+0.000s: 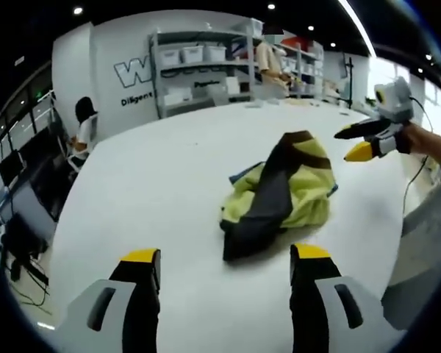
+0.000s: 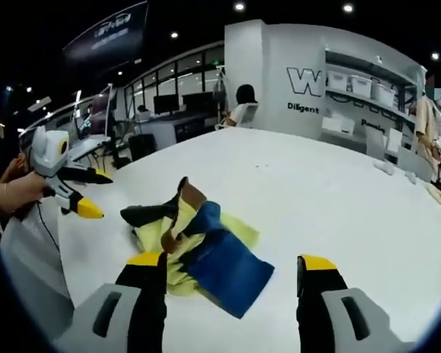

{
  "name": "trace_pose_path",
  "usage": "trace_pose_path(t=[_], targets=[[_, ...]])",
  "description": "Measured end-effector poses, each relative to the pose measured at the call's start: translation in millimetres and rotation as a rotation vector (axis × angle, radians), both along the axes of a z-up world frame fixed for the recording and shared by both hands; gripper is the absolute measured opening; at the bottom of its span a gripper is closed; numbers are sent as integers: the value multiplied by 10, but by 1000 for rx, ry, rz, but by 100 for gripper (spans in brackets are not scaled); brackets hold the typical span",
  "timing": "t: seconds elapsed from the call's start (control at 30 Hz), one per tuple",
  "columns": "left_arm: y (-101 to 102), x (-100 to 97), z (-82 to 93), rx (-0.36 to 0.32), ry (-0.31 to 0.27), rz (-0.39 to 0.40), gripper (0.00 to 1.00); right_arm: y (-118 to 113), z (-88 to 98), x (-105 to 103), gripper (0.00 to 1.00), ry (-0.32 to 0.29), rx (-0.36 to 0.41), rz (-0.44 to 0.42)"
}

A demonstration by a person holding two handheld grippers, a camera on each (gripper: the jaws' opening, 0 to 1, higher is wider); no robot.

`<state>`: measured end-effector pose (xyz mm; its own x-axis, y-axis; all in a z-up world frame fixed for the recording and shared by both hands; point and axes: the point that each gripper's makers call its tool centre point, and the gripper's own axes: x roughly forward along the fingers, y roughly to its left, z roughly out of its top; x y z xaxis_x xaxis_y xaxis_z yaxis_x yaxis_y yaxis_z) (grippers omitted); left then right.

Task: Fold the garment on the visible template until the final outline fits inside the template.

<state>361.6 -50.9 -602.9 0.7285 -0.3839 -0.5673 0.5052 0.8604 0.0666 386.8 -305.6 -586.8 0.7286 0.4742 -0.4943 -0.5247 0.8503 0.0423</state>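
A crumpled garment (image 1: 283, 187), yellow-green with dark brown bands and a blue part, lies in a heap on the white table (image 1: 154, 184). My left gripper (image 1: 226, 257) stands open just short of the heap's near edge, its yellow-tipped jaws wide apart. My right gripper (image 1: 343, 145) hovers open to the right of the heap, a hand holding it. In the right gripper view the garment (image 2: 206, 254) shows its blue panel toward me, and my right gripper (image 2: 232, 261) is open with its left jaw over the cloth. My left gripper (image 2: 105, 196) is open, left of the heap.
Shelves with white bins (image 1: 198, 66) and a lettered wall (image 2: 305, 84) stand beyond the table. A person sits at a desk (image 1: 84, 132) off the far left edge. Monitors and desks (image 2: 169, 110) fill the room behind. A person's sleeve (image 2: 29, 257) is at the table's near side.
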Motion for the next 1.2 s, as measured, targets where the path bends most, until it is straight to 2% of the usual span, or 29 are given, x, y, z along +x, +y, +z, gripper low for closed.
trace_pose_path(t=[0.1, 0.27, 0.4, 0.47, 0.67, 0.8, 0.9, 0.97, 1.07, 1.1, 1.2], targets=[[7, 61, -48, 15, 7, -10, 64, 19, -37, 69, 68, 13, -2, 7], [-28, 146, -125, -5, 29, -20, 59, 15, -146, 215, 65, 37, -13, 9], [-90, 175, -207, -16, 51, -39, 52, 19, -298, 310, 62, 64, -34, 16], [-125, 172, -264, -20, 68, -55, 48, 32, -369, 360, 59, 75, -18, 6], [-150, 174, -374, -2, 87, -55, 43, 112, -591, 428, 53, 106, -26, 17], [-165, 170, -406, -7, 93, -55, 36, 150, -699, 423, 46, 122, -45, 23], [-213, 183, -421, 38, 60, -99, 35, 148, -756, 440, 41, 128, -58, 23], [-234, 185, -447, 39, 68, -101, 31, 141, -782, 451, 36, 136, -66, 15], [-297, 181, -462, -15, 94, -96, 26, 100, -840, 490, 26, 137, -93, -19], [-302, 190, -472, -20, 100, -93, 25, 82, -886, 474, 24, 155, -117, -18], [-295, 195, -508, -14, 105, -83, 19, 104, -894, 477, 21, 141, -128, -14]])
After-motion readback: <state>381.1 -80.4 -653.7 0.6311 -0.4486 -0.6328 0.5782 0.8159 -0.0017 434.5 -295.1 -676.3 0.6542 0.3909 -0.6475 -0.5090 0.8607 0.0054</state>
